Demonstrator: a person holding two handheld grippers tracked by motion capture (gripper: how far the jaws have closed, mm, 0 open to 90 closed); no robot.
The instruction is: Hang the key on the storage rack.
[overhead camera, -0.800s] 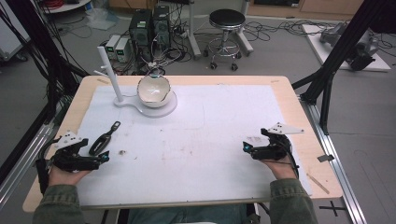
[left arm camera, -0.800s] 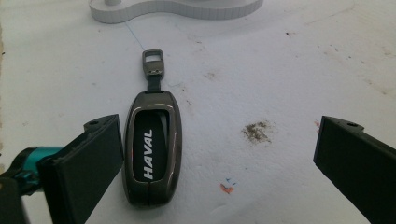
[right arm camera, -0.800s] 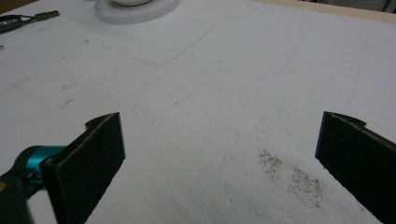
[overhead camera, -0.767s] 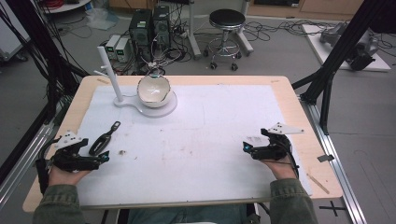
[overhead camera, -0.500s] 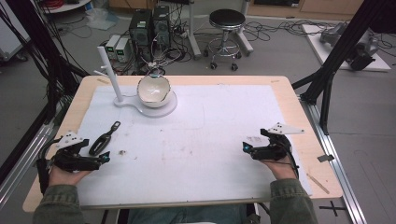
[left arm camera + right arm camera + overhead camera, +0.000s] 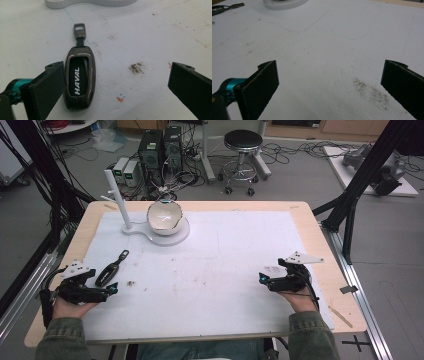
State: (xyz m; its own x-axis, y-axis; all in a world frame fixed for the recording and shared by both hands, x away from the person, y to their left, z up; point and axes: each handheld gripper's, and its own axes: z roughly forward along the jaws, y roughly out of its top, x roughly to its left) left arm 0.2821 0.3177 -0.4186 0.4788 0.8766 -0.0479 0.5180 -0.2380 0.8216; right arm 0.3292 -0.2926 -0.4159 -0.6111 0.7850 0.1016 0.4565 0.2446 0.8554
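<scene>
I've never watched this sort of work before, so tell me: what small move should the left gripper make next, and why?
Probably a small sideways shift to centre the open left gripper over the car key. In the left gripper view the key lies flat on the white mat, close beside one jaw rather than midway between them, so closing now would likely miss it.

Dark glossy HAVAL car key fob (image 6: 78,78) with strap loop, lying flat, face up, near bench (image 6: 300,220) left edge.
</scene>
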